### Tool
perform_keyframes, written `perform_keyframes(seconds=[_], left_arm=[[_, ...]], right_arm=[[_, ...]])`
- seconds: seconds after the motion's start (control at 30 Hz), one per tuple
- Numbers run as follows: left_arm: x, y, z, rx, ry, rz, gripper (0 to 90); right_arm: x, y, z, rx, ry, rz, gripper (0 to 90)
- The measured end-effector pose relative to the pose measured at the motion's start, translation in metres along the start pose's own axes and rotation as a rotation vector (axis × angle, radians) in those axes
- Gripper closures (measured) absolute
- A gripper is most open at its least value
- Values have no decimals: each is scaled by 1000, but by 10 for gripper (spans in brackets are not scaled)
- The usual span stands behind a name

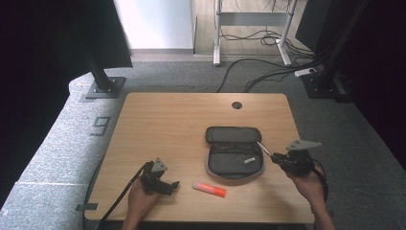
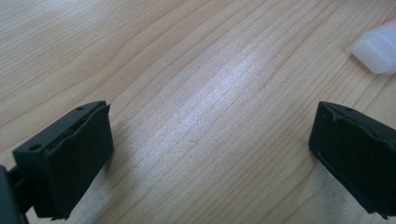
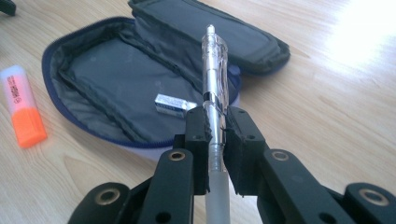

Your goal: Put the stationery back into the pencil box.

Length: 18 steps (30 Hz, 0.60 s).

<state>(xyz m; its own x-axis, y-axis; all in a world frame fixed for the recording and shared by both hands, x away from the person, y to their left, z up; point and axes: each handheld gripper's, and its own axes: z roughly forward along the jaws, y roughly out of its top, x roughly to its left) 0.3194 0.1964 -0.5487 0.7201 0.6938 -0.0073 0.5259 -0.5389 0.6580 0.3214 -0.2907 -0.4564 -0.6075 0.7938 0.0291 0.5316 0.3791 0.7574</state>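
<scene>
1. Pen [image 3: 215, 70]: a clear-barrelled pen is clamped between the pads of the right claw [image 3: 215, 140], and is held in the air at the right edge of the open pencil case [image 1: 234, 152], its tip pointing over the case.
2. Step in hand, as judged: the pen is being carried to the case, to be laid inside.
3. Next move, as judged: the pen would need to be brought over the lower, open half of the case, lowered until it lies along the lining, and only then let go; the small eraser [image 3: 175, 103] already lying there should be kept clear of.
4. Left claw [image 2: 210, 154]: it is held with its jaws wide apart and nothing between them, low over the bare tabletop [image 1: 167, 120] near the front edge, just left of the highlighter [image 1: 209, 188].
5. Highlighter: it is seen lying flat on the tabletop, orange with a pale cap, in front of the case and apart from it.
6. Count: one pen, one pencil case, one eraser, one highlighter, two claws.
</scene>
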Motion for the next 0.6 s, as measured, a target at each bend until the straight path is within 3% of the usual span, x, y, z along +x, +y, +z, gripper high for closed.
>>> perform_keyframes(seconds=[0.4,0.6], left_arm=[[0,0,0,0,0,0,0],[0,0,0,0,0,0,0]], right_arm=[[13,21,18,-4,28,-56,787],[15,27,29,-11,50,-61,787]])
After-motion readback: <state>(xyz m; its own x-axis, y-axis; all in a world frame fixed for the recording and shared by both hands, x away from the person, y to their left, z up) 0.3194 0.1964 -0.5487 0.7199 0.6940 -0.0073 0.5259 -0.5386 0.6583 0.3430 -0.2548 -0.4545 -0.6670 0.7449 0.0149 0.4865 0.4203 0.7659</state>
